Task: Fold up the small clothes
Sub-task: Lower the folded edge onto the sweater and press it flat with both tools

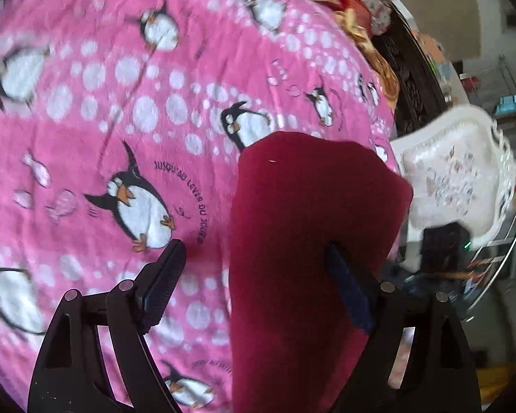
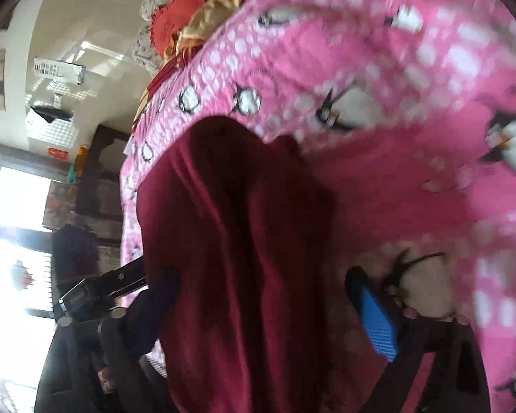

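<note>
A dark red garment (image 1: pixel 306 241) lies on the pink penguin blanket (image 1: pixel 120 103) near the bed's edge. My left gripper (image 1: pixel 254 275) is open, its jaws wide apart. The right fingertip (image 1: pixel 347 285) rests against the garment's right side; the left fingertip (image 1: pixel 165 275) is over bare blanket. In the right wrist view the same garment (image 2: pixel 237 258) runs up between the fingers of my right gripper (image 2: pixel 268 306), which is open. Its blue right pad (image 2: pixel 375 316) stands apart from the cloth; the left finger (image 2: pixel 154 306) is partly hidden behind the cloth.
A pile of red, gold and floral bedding (image 1: pixel 354 7) sits at the blanket's far end. A white cushioned chair (image 1: pixel 457 172) and dark carved furniture (image 1: pixel 412 79) stand beside the bed. Bright windows (image 2: pixel 10 206) show in the right wrist view.
</note>
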{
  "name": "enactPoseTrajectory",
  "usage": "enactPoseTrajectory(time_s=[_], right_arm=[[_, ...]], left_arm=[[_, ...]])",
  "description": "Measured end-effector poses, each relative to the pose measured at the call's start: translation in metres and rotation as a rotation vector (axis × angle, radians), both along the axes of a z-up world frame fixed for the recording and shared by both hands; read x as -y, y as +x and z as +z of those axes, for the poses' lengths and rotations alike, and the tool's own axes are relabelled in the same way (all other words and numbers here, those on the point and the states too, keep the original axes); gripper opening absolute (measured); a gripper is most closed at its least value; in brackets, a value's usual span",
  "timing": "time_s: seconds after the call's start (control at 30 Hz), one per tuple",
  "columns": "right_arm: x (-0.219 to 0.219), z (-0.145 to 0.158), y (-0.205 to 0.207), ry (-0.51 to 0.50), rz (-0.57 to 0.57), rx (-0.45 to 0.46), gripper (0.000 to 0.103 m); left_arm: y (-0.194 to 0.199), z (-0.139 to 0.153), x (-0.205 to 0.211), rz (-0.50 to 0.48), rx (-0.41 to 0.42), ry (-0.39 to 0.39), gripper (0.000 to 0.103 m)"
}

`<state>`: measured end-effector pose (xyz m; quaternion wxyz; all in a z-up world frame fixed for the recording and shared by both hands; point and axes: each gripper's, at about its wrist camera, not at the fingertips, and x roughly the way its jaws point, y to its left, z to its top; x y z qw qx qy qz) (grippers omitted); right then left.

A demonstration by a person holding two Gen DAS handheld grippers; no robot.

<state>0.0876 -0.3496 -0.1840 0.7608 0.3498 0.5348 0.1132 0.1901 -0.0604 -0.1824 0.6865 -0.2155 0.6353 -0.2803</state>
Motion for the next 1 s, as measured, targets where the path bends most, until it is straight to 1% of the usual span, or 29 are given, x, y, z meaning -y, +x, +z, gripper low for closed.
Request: enactPoseTrajectory(time_s=[0.03,0.07,0.1,0.13,0.17,0.2,0.23,0.27,0.3,0.37,0.43,0.5,0.6,0.67,0.7,0.77,0.83,0.87,0.9,0.93,0.97,1.0], right_arm=[[0.0,-0.007,0.002,0.025,0.0,-0.012,0.077],[0.002,-0.013,0.002,0.034,-0.008,-0.017,0.075],[0.003,-0.014,0.001,0.024,-0.011,-0.012,0.065],[0.002,-0.014,0.0,0.031,-0.005,-0.012,0.053],[0.001,-0.014,-0.001,0.051,0.004,-0.015,0.046],[0.0,-0.01,-0.003,0.045,0.008,-0.014,0.039],[-0.004,-0.001,-0.005,0.026,0.024,-0.004,0.033],[-0.007,0.006,-0.006,0.018,0.03,0.003,0.031],[-0.01,0.016,-0.007,0.012,0.034,0.013,0.031],[-0.017,0.036,-0.008,0.023,0.043,0.043,0.03],[-0.027,0.055,0.002,0.054,0.061,0.077,0.03],[-0.039,0.068,0.018,0.06,0.08,0.104,0.03],[-0.058,0.079,0.052,0.079,0.114,0.127,0.03],[-0.069,0.078,0.079,0.078,0.135,0.13,0.03],[-0.075,0.075,0.098,0.078,0.143,0.129,0.03],[-0.08,0.069,0.125,0.072,0.152,0.125,0.03],[-0.082,0.057,0.154,0.066,0.153,0.117,0.03],[-0.082,0.05,0.166,0.056,0.156,0.109,0.03],[-0.081,0.04,0.178,0.041,0.15,0.093,0.03],[-0.081,0.035,0.187,0.028,0.15,0.078,0.03],[-0.08,0.025,0.193,0.023,0.153,0.056,0.03],[-0.079,0.017,0.199,0.039,0.157,0.049,0.03]], left_arm=[[0.002,-0.003,0.002,0.006,-0.016,-0.007,0.085],[0.001,-0.003,0.003,0.009,-0.014,-0.002,0.082],[-0.001,0.001,0.007,0.003,0.004,0.006,0.066],[-0.003,0.005,0.01,-0.009,0.012,-0.006,0.048],[-0.006,0.011,0.012,-0.01,0.02,-0.003,0.047],[-0.008,0.021,0.013,-0.015,0.038,0.007,0.039],[-0.01,0.03,0.012,-0.02,0.052,0.007,0.037],[-0.011,0.04,0.008,-0.015,0.059,-0.008,0.034],[-0.012,0.055,0.0,-0.005,0.073,-0.031,0.033],[-0.01,0.079,-0.011,0.005,0.11,-0.04,0.033],[-0.003,0.106,-0.022,0.011,0.158,-0.03,0.033],[0.01,0.128,-0.035,0.015,0.201,-0.01,0.033],[0.038,0.14,-0.046,0.021,0.234,0.035,0.033],[0.061,0.136,-0.056,0.036,0.234,0.053,0.033],[0.075,0.129,-0.059,0.045,0.222,0.049,0.033],[0.103,0.112,-0.066,0.06,0.197,0.041,0.032],[0.124,0.095,-0.071,0.077,0.187,0.06,0.03],[0.132,0.086,-0.073,0.086,0.182,0.076,0.023],[0.142,0.074,-0.075,0.095,0.171,0.1,0.006],[0.146,0.066,-0.077,0.095,0.16,0.091,0.003],[0.151,0.057,-0.079,0.098,0.138,0.061,0.003],[0.154,0.05,-0.08,0.095,0.125,0.034,0.003]])
